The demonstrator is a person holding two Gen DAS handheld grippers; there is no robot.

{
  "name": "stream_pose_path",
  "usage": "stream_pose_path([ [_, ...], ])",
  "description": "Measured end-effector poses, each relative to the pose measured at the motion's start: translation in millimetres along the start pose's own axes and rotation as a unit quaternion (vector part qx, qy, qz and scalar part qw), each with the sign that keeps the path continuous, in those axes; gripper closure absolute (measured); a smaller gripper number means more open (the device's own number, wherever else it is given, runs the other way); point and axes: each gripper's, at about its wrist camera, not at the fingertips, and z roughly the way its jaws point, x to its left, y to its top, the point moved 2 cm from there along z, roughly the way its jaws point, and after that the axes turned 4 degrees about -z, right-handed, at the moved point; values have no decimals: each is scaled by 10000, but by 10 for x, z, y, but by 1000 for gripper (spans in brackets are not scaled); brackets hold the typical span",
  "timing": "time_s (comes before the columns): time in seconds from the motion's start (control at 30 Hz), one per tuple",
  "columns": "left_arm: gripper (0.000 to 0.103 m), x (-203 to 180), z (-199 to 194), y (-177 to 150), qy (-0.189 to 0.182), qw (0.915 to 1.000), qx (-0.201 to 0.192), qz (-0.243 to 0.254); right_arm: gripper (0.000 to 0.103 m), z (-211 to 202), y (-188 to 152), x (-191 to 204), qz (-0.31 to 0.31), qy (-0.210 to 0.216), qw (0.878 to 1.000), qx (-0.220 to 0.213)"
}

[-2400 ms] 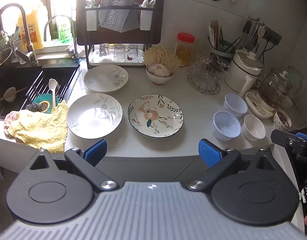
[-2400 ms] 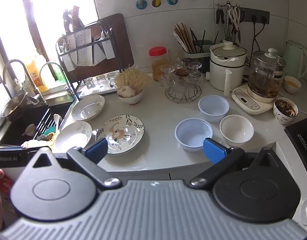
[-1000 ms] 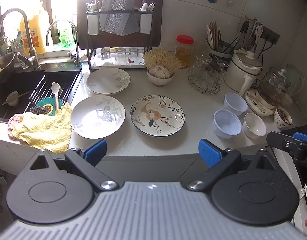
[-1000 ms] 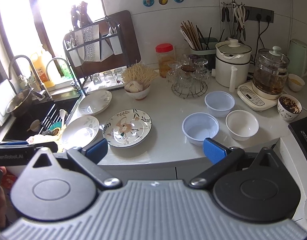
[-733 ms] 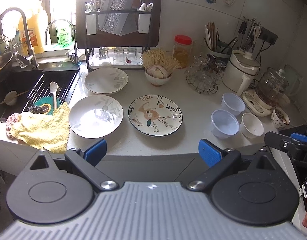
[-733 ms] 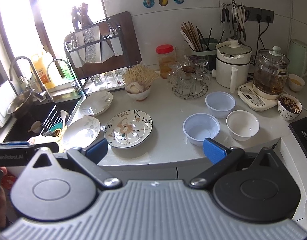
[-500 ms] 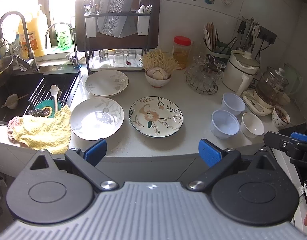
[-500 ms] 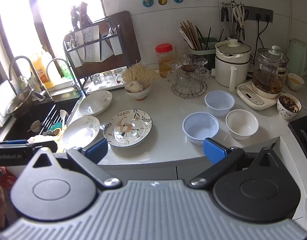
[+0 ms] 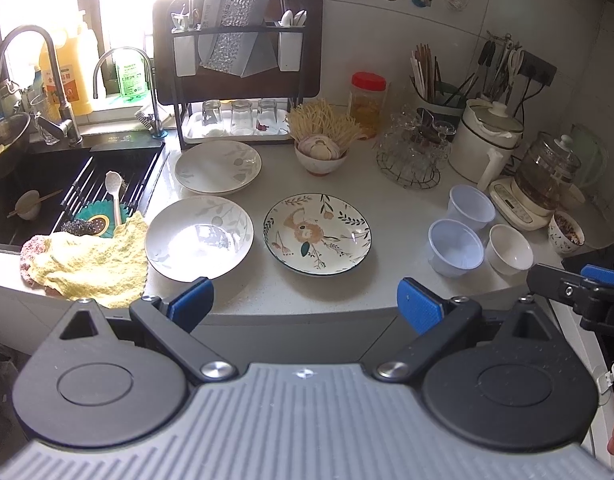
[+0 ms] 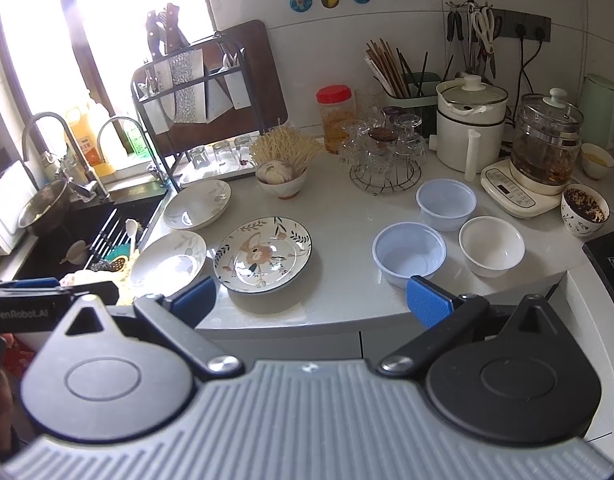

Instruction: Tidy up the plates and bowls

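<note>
Three plates sit on the left half of the bench: the floral plate (image 9: 317, 234) in the middle, a white leaf-print plate (image 9: 199, 237) just beside it, and a second leaf-print plate (image 9: 218, 166) behind. To the right, well apart, three bowls cluster: two pale blue plastic bowls (image 10: 409, 253) (image 10: 446, 204) and a white bowl (image 10: 491, 246).

Both the left gripper (image 9: 305, 306) and right gripper (image 10: 311, 300) hover off the bench, fingers spread wide, holding nothing.

The risk, I'd say: the front plate and bowls lie near the bench's curved front edge (image 9: 307, 312), so a nudge toward the person could tip one off. The yellow cloth (image 9: 87, 264) touches the near white plate and could drag. Open room lies between plates and bowls; the glass rack (image 10: 385, 168) and kettle base (image 10: 515, 192) crowd the back.
</note>
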Motion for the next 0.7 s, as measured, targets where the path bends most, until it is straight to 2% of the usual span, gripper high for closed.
stream_pose_path([
  [0.7, 3, -6, 7, -73, -24, 10000, 31, -69, 0, 24, -12, -25, 90, -3, 10000, 20],
])
